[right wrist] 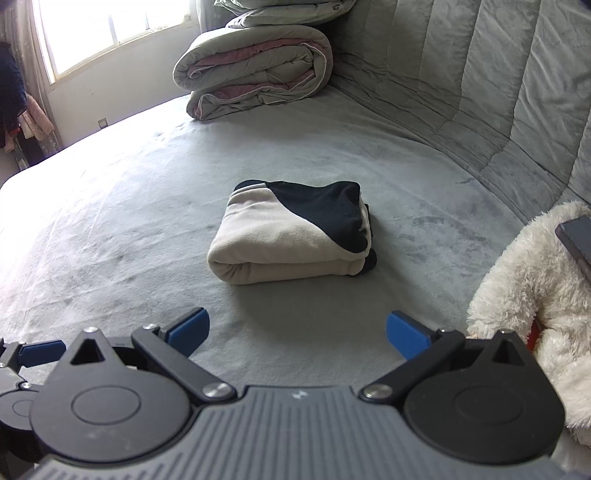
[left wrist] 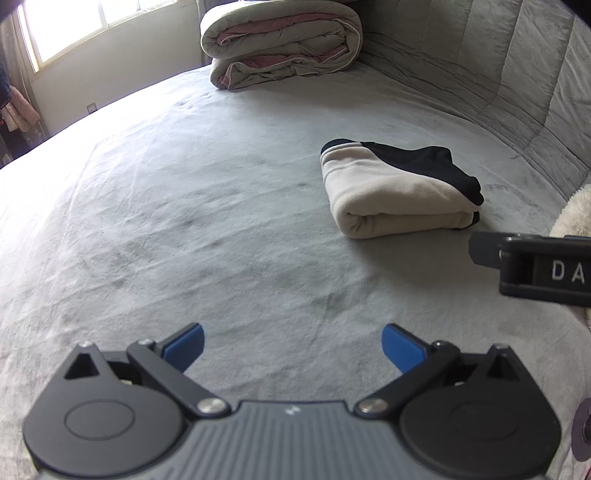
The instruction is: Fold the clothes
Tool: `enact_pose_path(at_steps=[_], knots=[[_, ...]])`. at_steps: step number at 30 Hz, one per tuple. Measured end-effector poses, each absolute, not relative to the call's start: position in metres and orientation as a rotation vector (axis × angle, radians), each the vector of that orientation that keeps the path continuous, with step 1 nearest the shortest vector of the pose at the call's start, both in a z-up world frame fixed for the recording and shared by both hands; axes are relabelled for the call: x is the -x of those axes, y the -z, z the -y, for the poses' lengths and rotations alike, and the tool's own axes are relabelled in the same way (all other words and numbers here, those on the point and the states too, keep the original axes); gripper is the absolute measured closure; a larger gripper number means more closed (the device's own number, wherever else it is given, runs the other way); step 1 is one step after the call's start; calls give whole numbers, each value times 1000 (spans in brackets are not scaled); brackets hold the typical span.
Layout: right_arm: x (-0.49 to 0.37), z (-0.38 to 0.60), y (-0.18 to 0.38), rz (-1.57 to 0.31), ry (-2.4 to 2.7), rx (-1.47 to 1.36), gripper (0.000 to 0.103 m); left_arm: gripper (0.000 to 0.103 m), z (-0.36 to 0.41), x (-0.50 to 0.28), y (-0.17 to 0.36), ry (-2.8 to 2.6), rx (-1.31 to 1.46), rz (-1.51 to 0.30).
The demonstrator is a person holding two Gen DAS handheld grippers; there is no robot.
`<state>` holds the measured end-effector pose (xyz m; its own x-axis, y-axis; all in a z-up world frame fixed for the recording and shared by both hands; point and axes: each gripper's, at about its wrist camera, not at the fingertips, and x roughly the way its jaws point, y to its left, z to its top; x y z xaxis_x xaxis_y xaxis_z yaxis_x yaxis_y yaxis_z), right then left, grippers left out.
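Note:
A cream and black garment (left wrist: 399, 192) lies folded into a compact bundle on the grey bed sheet (left wrist: 184, 221). In the right wrist view the same garment (right wrist: 291, 236) sits straight ahead of my right gripper (right wrist: 297, 332), which is open and holds nothing. My left gripper (left wrist: 293, 345) is open too, over bare sheet, with the bundle ahead and to its right. The right gripper's black body (left wrist: 535, 269) juts in at the right edge of the left wrist view. A blue finger of the left gripper (right wrist: 37, 350) shows at the far left of the right wrist view.
A rolled grey and pink quilt (right wrist: 255, 70) lies at the head of the bed, below a window (right wrist: 110, 29). A padded grey headboard (right wrist: 480, 85) runs along the right. A fluffy white plush toy (right wrist: 532, 306) with a dark phone (right wrist: 578, 240) on it sits at the right.

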<state>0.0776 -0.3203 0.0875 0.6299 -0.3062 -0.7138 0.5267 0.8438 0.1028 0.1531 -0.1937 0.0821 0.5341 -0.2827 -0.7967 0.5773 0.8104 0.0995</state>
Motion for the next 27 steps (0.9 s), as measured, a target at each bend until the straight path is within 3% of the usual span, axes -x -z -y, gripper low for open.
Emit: enact_pose_path(at_steps=[10, 27], knots=[[-29, 270, -146, -666, 489, -269, 0, 1, 140, -102, -130, 556, -342, -819], [31, 213, -155, -647, 470, -250, 0, 1, 82, -37, -146, 562, -274, -810]])
